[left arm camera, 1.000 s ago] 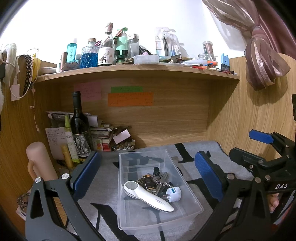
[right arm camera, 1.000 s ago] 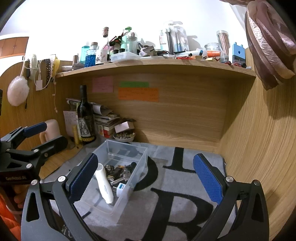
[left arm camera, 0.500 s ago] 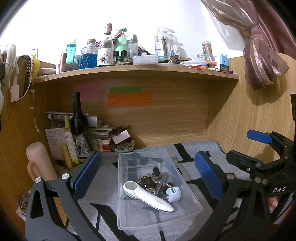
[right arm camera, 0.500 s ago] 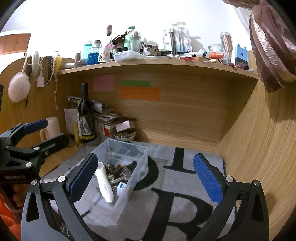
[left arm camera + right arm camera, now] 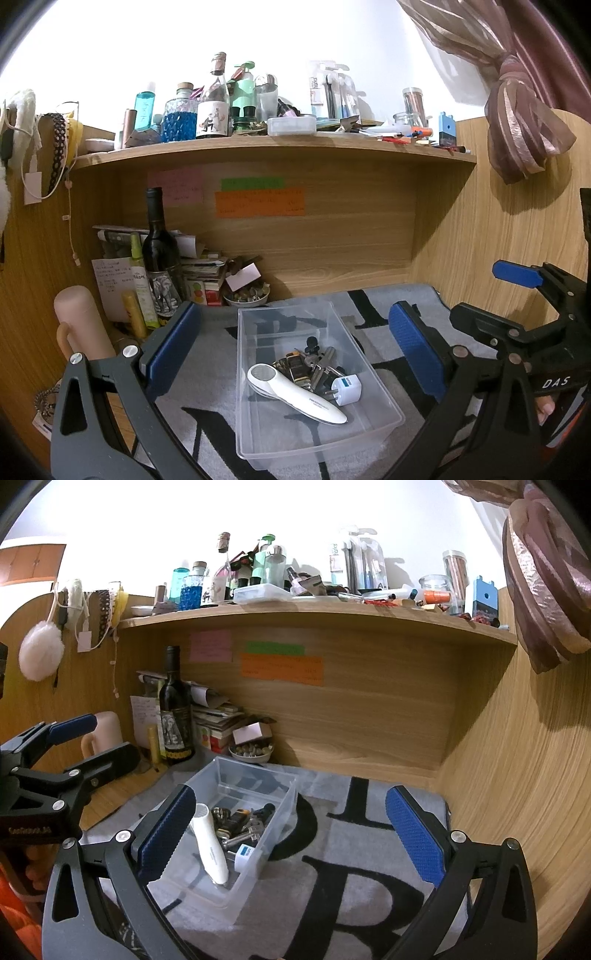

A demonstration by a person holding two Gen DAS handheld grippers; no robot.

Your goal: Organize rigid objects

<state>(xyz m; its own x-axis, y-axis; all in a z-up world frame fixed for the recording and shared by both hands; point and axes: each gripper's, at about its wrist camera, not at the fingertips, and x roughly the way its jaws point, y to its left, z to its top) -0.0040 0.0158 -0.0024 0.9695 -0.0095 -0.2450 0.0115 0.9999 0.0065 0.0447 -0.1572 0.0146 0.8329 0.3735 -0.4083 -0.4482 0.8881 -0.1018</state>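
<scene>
A clear plastic bin sits on the grey lettered mat. It holds a white handheld device, a white plug adapter and a pile of keys and small metal items. My left gripper is open and empty, hovering over the bin. My right gripper is open and empty, to the right of the bin. The white device and the adapter also show in the right wrist view.
A wine bottle, small bottles, stacked books and a small bowl stand at the back left of the wooden alcove. A pink flask stands at the left. A cluttered shelf runs overhead. A wooden wall closes the right.
Both grippers have barely moved; the right wrist view has shifted slightly. Nothing was taken hold of or let go.
</scene>
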